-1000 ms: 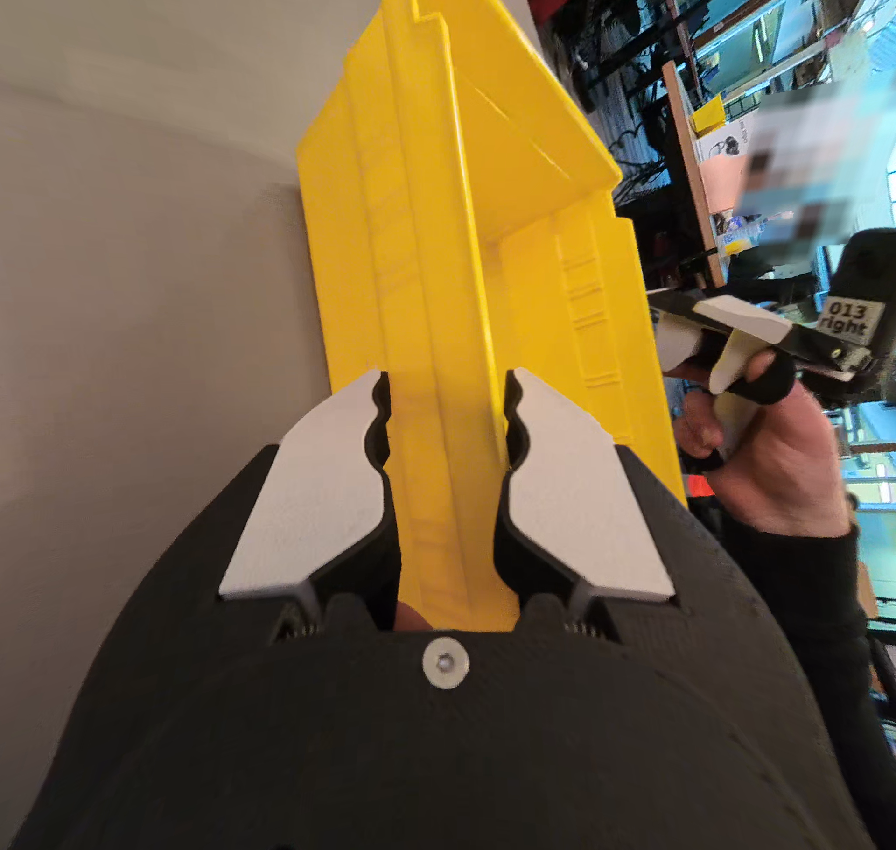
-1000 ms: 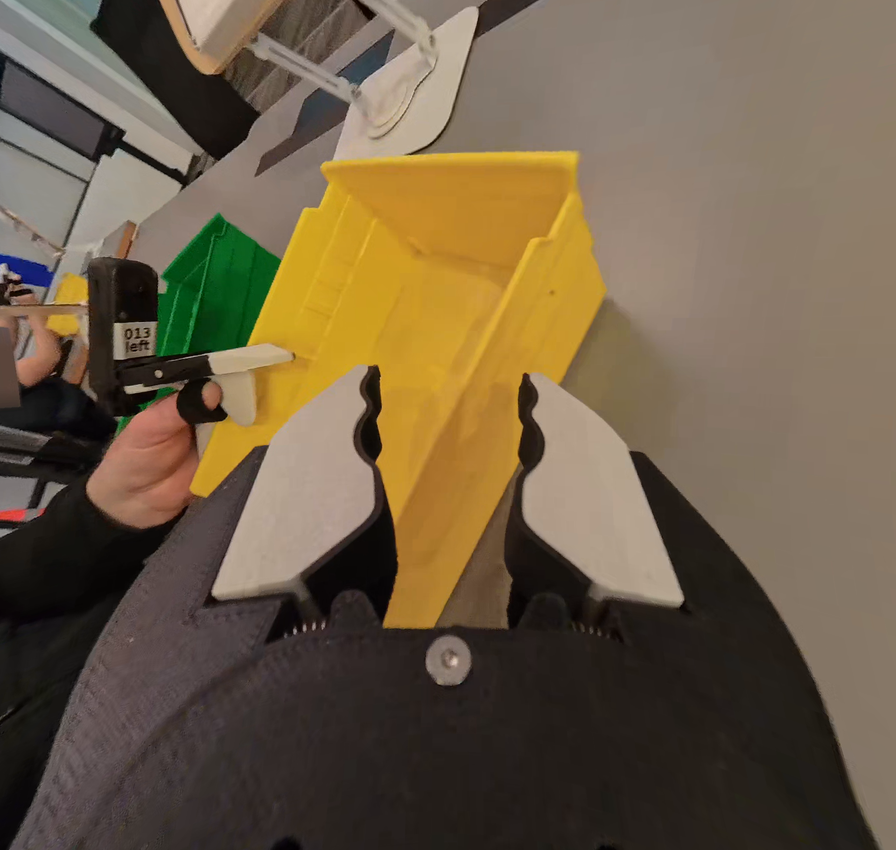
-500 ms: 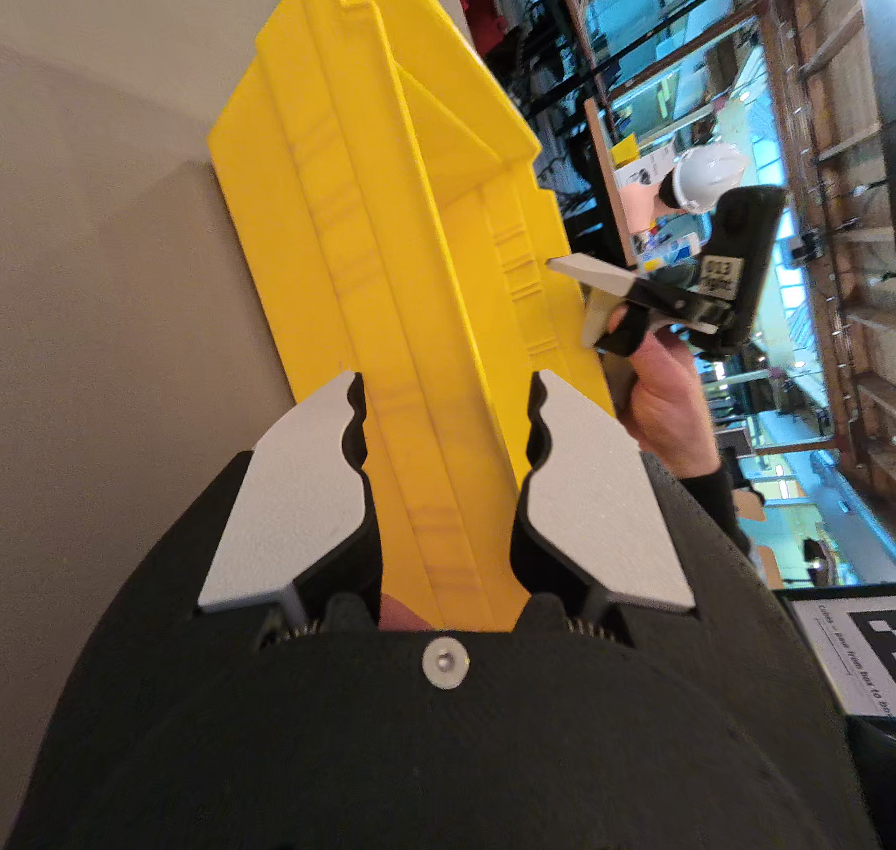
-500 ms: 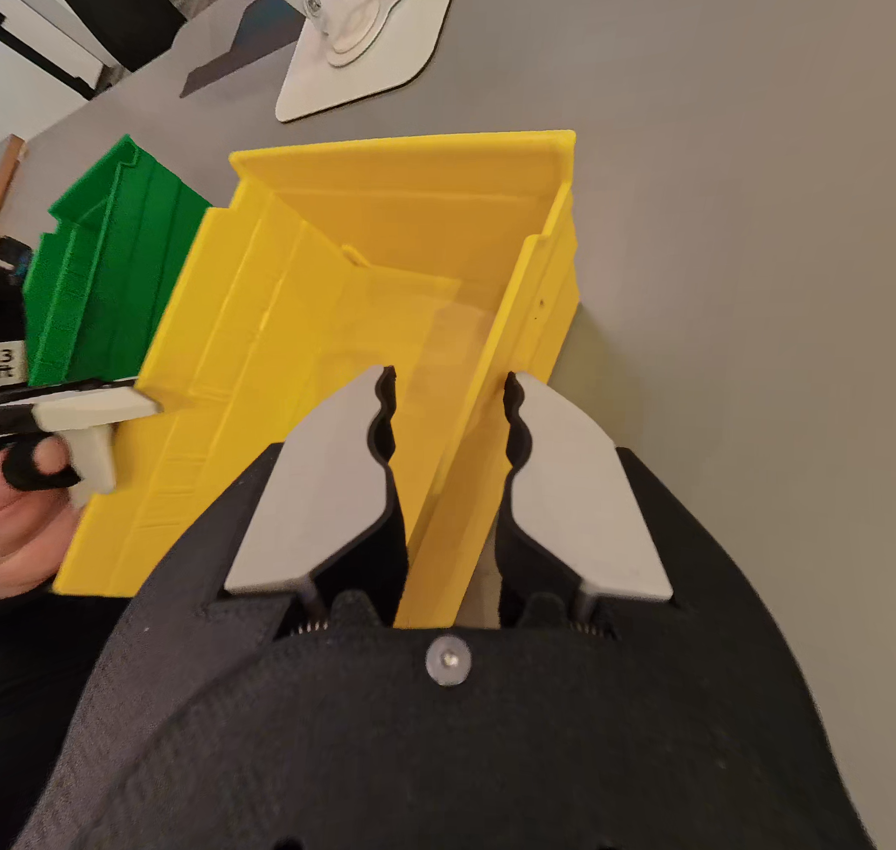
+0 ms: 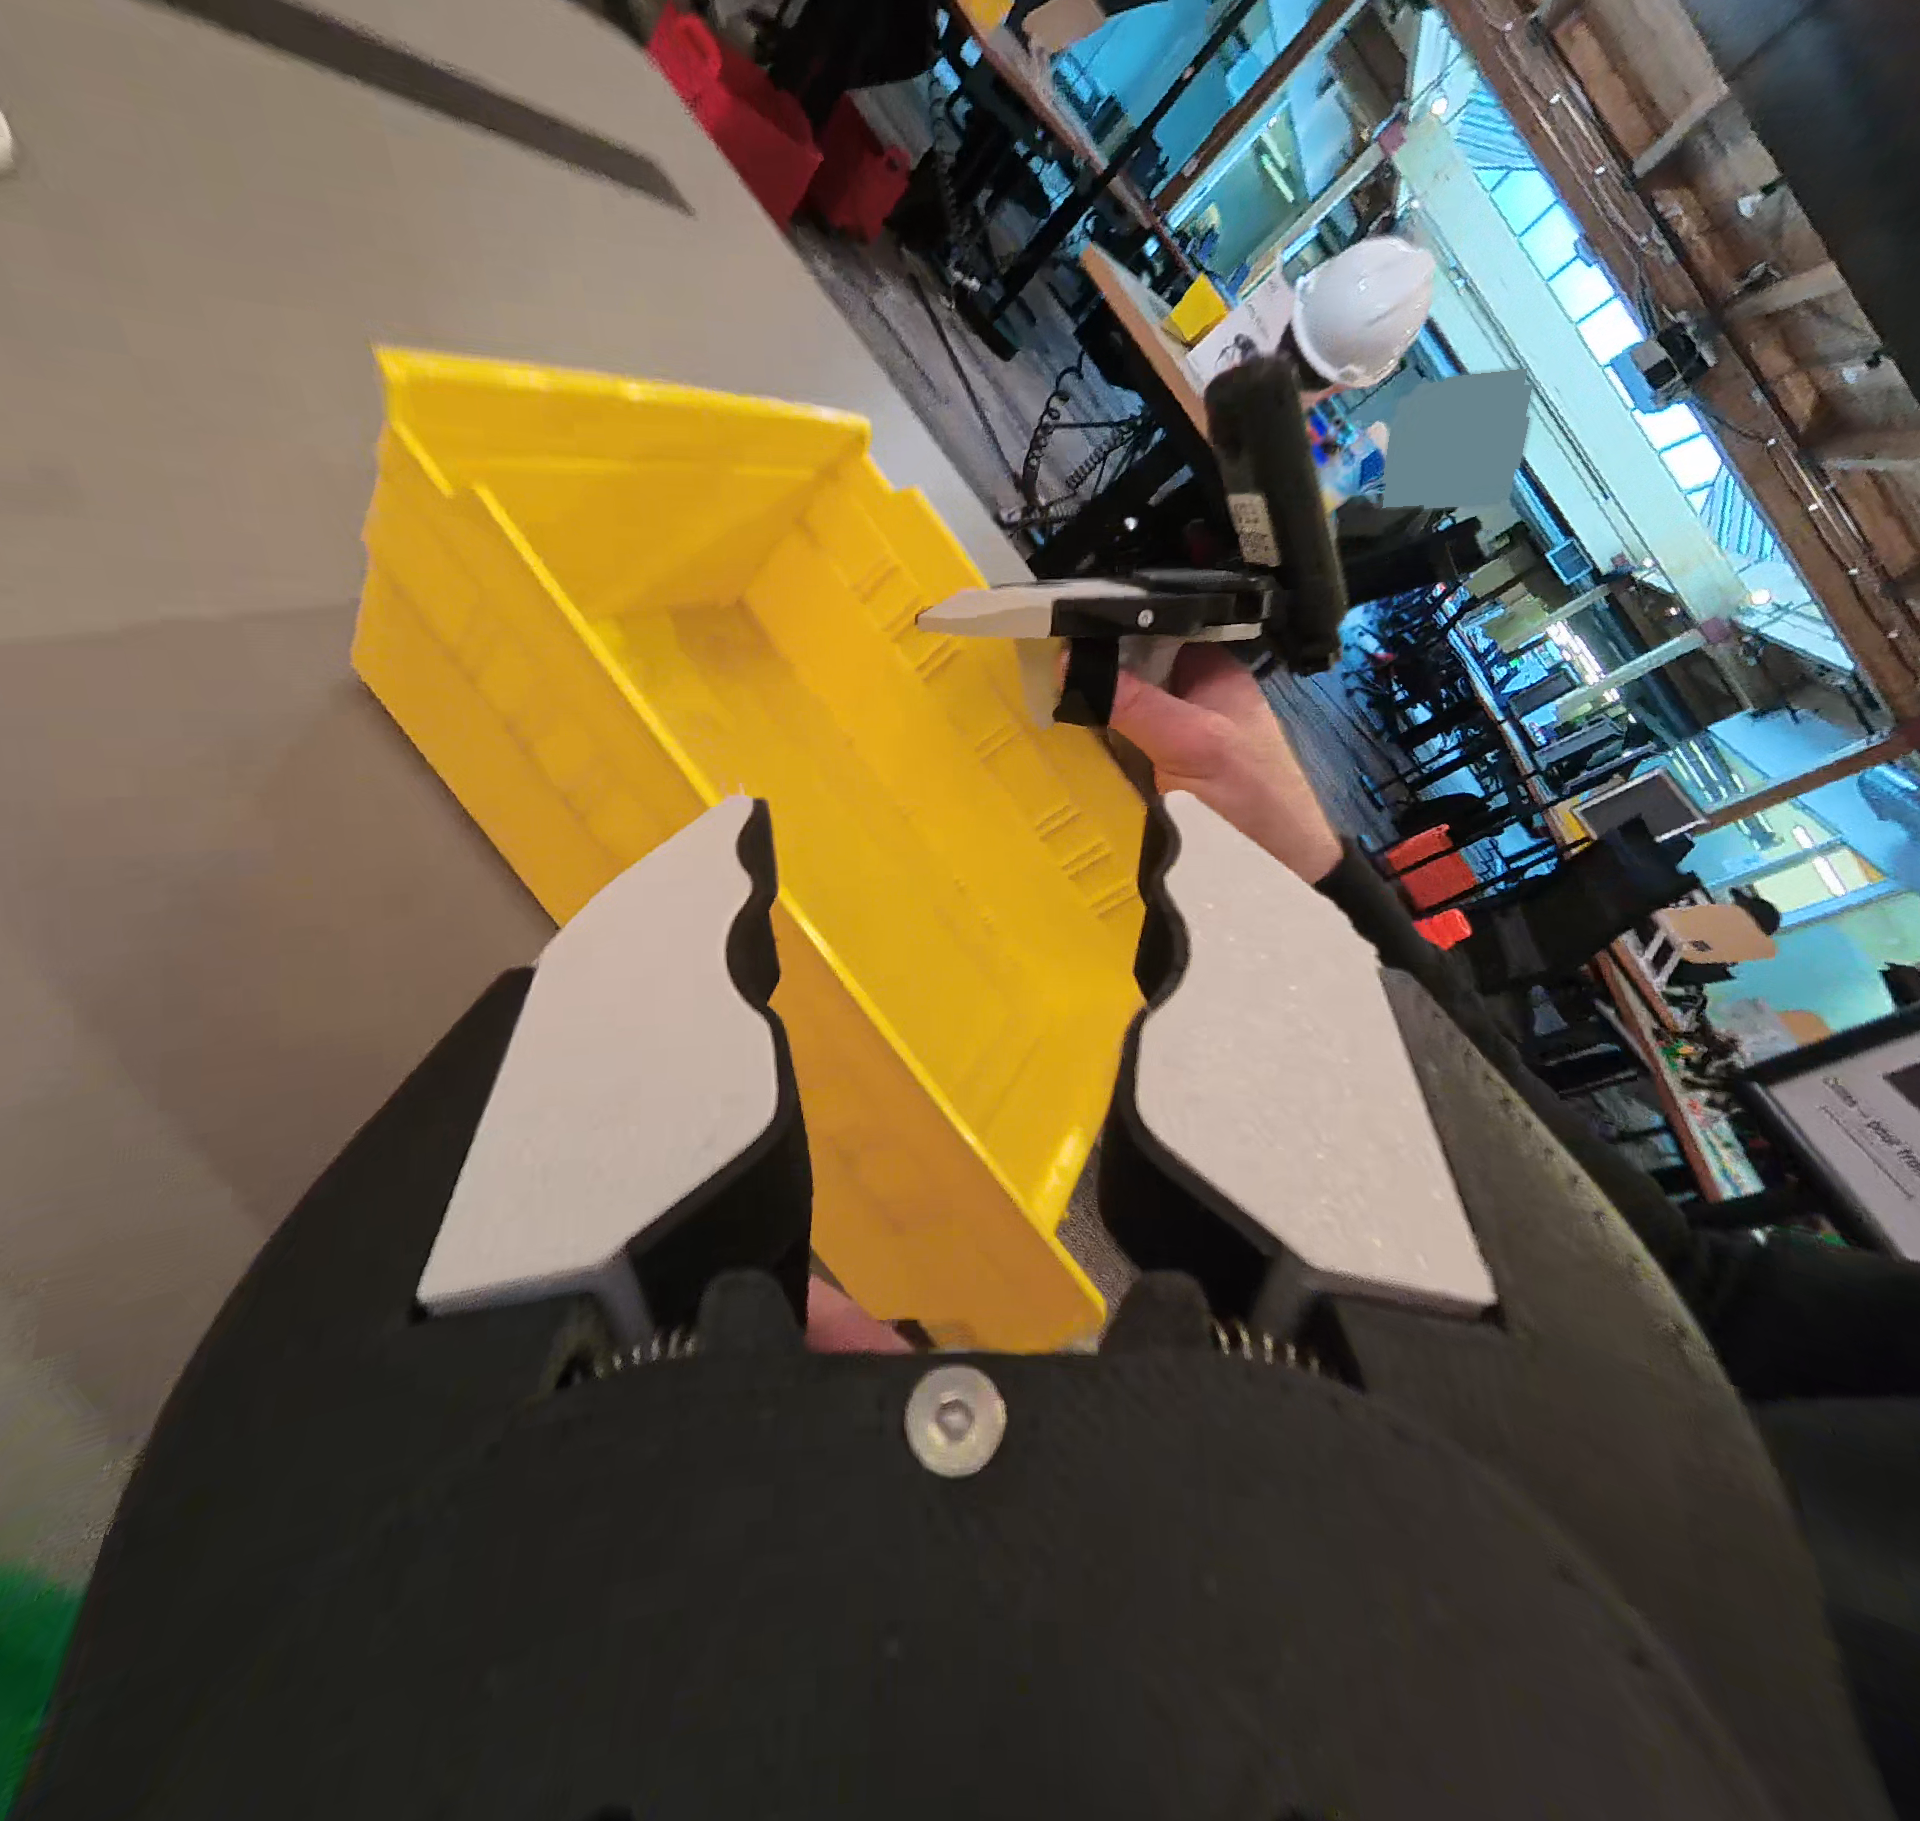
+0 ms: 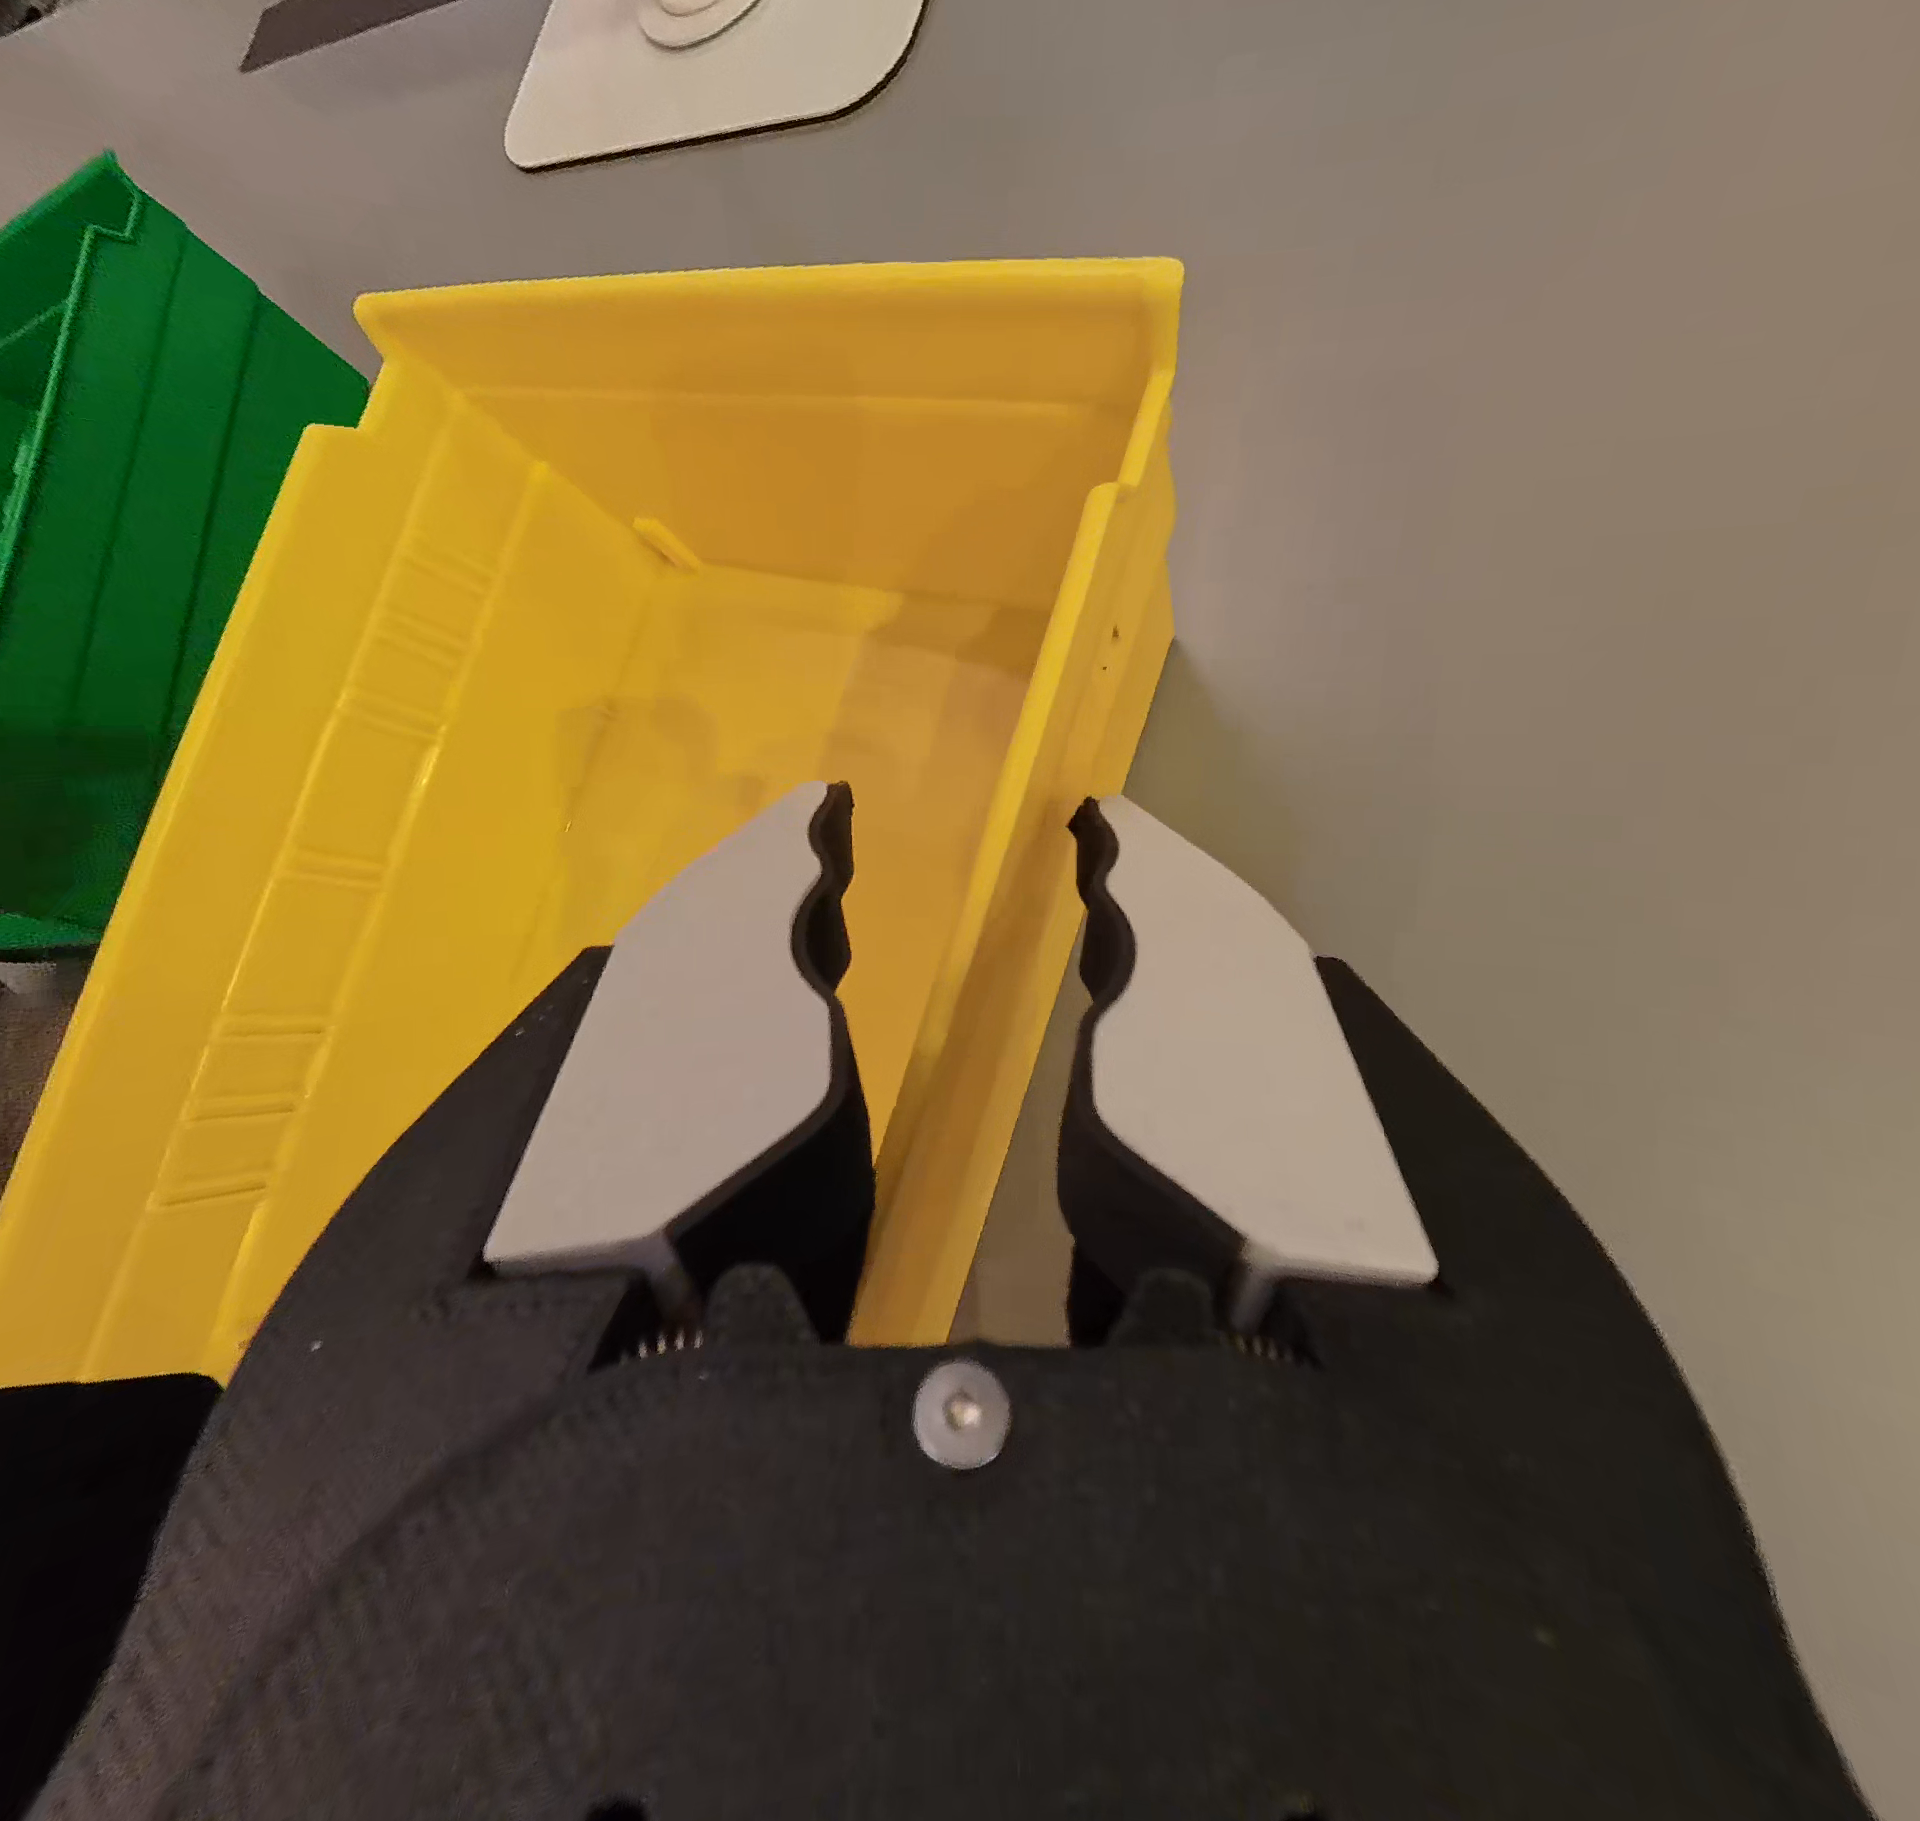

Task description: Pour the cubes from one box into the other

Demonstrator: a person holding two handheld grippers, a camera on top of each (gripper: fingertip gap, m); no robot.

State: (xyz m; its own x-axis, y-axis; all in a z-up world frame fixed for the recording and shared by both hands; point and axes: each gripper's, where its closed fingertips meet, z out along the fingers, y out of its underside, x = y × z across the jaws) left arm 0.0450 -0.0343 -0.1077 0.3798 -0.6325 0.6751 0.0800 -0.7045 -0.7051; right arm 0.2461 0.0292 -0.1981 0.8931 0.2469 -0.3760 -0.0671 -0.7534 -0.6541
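The yellow box [image 5: 644,483] stands flat on the grey table and looks empty; no cubes show. My left gripper [image 5: 951,815] is open, its fingers wide apart on either side of the box's near side wall without pinching it. My right gripper [image 6: 961,803] is shut on the opposite side wall of the yellow box [image 6: 790,421], one finger inside and one outside. It also shows in the left wrist view [image 5: 987,649], held by a hand at the box's far wall. The green box [image 6: 125,524] stands just left of the yellow one; its inside is hidden.
A white stand base [image 6: 717,26] and a strip of dark tape [image 6: 343,15] lie on the table beyond the boxes. The table's edge runs close behind the yellow box, with red crates [image 5: 769,130] and workshop benches past it.
The yellow box has come down from a steep tilt to lie flat on the table. My left fingers have opened off its wall. My right fingers have closed in on the other wall.
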